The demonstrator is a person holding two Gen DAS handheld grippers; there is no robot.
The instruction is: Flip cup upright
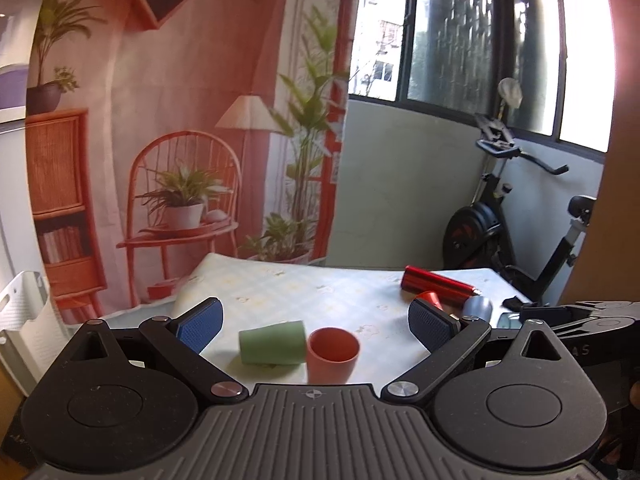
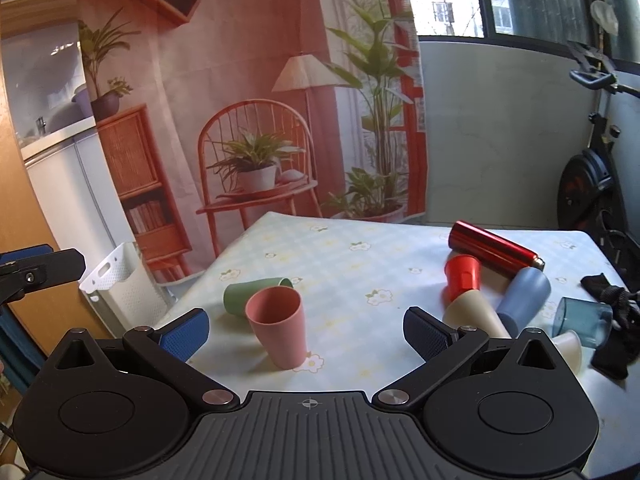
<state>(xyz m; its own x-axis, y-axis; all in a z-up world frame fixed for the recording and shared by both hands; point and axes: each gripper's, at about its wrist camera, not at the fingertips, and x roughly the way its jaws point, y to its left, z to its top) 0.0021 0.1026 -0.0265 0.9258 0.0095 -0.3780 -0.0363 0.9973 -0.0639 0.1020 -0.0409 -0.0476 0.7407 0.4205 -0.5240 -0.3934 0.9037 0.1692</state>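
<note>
A pink cup [image 2: 277, 328] stands upright on the flowered tablecloth [image 2: 360, 272]; it also shows in the left wrist view [image 1: 332, 354]. A green cup [image 2: 250, 294] lies on its side just behind it, touching it in the left wrist view [image 1: 273, 343]. My left gripper [image 1: 316, 326] is open and empty, with both cups between its fingers and a little beyond. My right gripper [image 2: 306, 330] is open and empty, the pink cup just beyond its left finger [image 2: 186, 336].
On the right lie a red metal bottle [image 2: 494, 249], a red cup [image 2: 462, 276], a beige cup [image 2: 474, 314], a blue cup [image 2: 524, 294], a clear teal cup [image 2: 582, 320] and a black cloth [image 2: 612, 316]. A white basket [image 2: 120, 280] stands left of the table. An exercise bike [image 1: 504, 216] stands behind.
</note>
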